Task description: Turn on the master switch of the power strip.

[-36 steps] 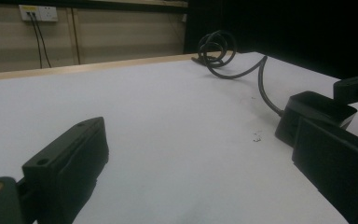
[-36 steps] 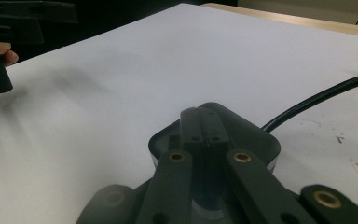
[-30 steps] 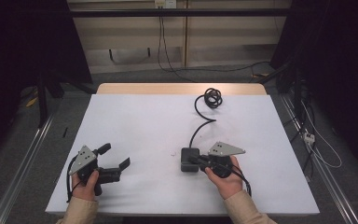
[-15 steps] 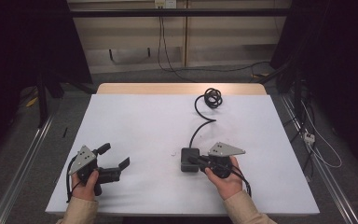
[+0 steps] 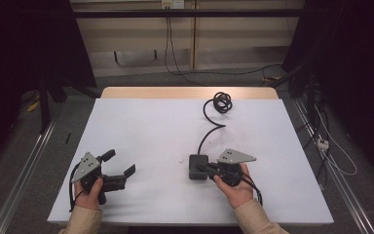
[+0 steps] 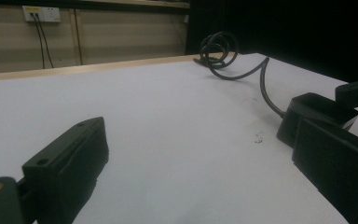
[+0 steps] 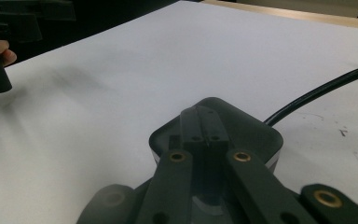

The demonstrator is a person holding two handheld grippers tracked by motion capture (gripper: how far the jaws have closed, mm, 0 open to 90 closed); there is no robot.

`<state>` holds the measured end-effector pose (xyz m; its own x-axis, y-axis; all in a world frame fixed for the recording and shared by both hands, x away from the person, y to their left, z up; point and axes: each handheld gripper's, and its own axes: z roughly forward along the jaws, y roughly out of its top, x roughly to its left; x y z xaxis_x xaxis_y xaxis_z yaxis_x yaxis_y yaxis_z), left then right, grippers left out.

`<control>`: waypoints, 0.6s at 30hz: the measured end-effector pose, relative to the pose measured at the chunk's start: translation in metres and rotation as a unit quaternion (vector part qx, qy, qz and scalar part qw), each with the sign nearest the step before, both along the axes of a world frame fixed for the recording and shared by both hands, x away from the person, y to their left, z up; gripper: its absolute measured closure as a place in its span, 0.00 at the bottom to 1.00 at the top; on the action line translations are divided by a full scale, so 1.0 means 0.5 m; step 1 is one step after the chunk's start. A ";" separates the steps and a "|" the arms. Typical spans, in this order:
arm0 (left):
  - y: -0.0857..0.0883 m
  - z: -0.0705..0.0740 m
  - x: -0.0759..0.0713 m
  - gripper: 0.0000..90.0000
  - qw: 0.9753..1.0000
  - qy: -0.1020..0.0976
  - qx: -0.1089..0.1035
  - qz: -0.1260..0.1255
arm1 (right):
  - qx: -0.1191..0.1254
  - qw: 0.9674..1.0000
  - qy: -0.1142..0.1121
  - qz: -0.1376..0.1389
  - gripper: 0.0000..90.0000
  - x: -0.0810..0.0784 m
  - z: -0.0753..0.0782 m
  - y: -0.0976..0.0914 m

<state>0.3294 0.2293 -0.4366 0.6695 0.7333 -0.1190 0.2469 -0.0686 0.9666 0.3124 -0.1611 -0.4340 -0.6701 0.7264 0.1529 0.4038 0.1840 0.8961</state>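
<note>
A dark power brick (image 5: 197, 166) is seen lying flat on the white table (image 5: 156, 126), toward the near right, with its black cable (image 5: 209, 127) running away from it to a loose coil (image 5: 222, 102) near the far edge. The right gripper (image 5: 205, 168) is held low over the brick; in the right gripper view its two jaws are brought together, tips side by side, resting on or just above the brick's top face (image 7: 214, 128). Nothing is pinched between them, and actual contact with the top cannot be told for certain. The left gripper (image 5: 119, 169) is held well apart from the brick, at the near left of the table, jaws wide apart and empty; in the left gripper view the brick (image 6: 314, 112) is seen beyond the right-hand jaw, with bare table between. The step in hand is judged to be the approach to the brick by the right gripper, a grasp not yet made: with jaws together on the top face, no hold is possible. The next move is judged to call for the jaws to be spread, lowered to straddle the brick's sides, and then closed; the rounded, smooth casing may slip unless taken squarely across flat faces. The stiff cable is expected to drag or twist the brick when lifted, so the left gripper may be needed at the cable or coil.
</note>
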 end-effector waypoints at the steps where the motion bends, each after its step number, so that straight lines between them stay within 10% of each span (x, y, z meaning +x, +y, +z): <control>1: 0.000 0.000 0.000 0.04 1.000 0.000 0.000 0.000 | -0.001 1.000 -0.002 -0.001 1.00 0.000 0.000 0.000; 18: -0.002 0.001 -0.004 0.04 1.000 -0.001 -0.002 0.003 | -0.016 1.000 -0.004 -0.008 1.00 -0.004 0.002 0.008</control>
<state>0.3274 0.2284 -0.4359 0.6660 0.7361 -0.1213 0.2454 -0.0627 0.9674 0.3103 -0.1574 -0.4330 -0.6589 0.7420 0.1238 0.3999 0.2062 0.8931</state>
